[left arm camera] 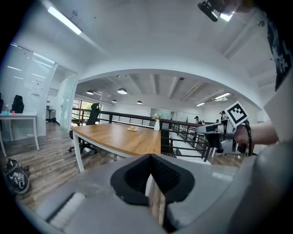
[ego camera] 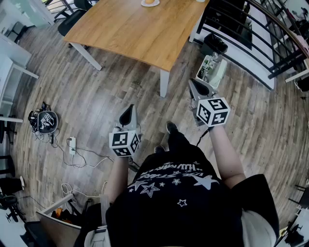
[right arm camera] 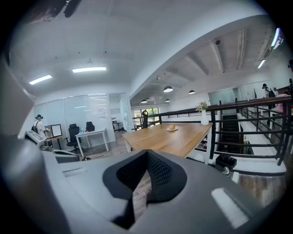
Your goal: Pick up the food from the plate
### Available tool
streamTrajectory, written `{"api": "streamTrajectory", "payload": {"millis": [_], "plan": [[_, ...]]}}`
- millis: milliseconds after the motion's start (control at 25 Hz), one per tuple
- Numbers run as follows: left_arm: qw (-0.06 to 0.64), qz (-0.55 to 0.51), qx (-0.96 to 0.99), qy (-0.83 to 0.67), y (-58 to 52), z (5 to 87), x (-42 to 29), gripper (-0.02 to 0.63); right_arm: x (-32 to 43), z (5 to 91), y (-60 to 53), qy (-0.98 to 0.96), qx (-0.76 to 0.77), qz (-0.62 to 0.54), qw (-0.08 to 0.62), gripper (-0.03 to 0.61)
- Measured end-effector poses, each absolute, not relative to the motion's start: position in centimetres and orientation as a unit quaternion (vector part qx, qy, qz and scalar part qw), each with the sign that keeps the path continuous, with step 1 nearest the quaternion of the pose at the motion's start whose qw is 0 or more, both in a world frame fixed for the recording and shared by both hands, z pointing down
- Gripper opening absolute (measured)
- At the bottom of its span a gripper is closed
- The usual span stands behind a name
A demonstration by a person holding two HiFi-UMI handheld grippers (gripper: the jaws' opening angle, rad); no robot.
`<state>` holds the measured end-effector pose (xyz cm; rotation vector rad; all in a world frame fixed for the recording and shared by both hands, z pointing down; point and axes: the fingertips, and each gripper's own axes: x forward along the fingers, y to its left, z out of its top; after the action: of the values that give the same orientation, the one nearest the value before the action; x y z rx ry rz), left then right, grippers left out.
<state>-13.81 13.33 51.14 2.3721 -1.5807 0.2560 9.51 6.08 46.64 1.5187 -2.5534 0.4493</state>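
The food (ego camera: 150, 1) is a small orange piece on a white plate at the far end of the wooden table (ego camera: 145, 29), well ahead of both grippers. It also shows as the food (left arm camera: 132, 128) in the left gripper view and the food (right arm camera: 171, 127) in the right gripper view, with a white vase (right arm camera: 204, 118) near it. My left gripper (ego camera: 127, 112) is held over the floor in front of the person, jaws shut and empty. My right gripper (ego camera: 195, 87) is a little further forward, near the table's leg, also shut on nothing.
A black railing (ego camera: 251, 34) runs along the right of the table, with stairs beyond it. A device (ego camera: 212, 70) lies on the floor by the table leg. Cables and a power strip (ego camera: 72, 144) and a dark bag (ego camera: 46, 120) lie at the left. An office chair (ego camera: 72, 19) stands at the table's far left.
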Motion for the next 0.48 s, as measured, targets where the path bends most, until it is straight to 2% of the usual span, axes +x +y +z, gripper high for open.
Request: {"api": "streamTrajectory", "payload": {"millis": [480], "plan": [[0.146, 0.079, 0.823, -0.543, 17.0, 50.8, -13.9, 0.002, 9.4, 45.7, 9.3, -0.852, 0.499, 0.142, 0.063, 0.0]]}}
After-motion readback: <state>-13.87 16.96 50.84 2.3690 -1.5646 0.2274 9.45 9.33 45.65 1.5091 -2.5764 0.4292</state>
